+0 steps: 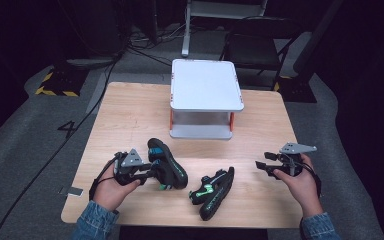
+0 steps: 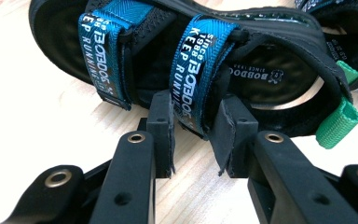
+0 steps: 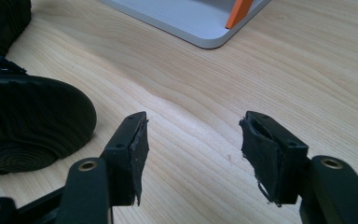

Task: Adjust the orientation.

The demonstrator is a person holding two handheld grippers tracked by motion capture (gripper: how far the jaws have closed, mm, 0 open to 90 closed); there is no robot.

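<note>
Sandals were the work in hand: one black sandal [image 1: 166, 167] with blue straps sat at the near left of the desk [image 1: 130, 115], caught by the left claw [image 2: 193, 126]. In the left claw's own view its pads pinched one blue strap [image 2: 196, 74], so the pick-up step looked under way. The second sandal [image 1: 212, 192] lay on its side just beside, near the desk's middle, untouched. The right claw [image 3: 193, 149] hovered with jaws wide and nothing between them, well apart at the right. Next likely called for a steady lift without the strap slipping. Behind stood a white two-level shelf [image 1: 206, 85]; both its levels held nothing.
</note>
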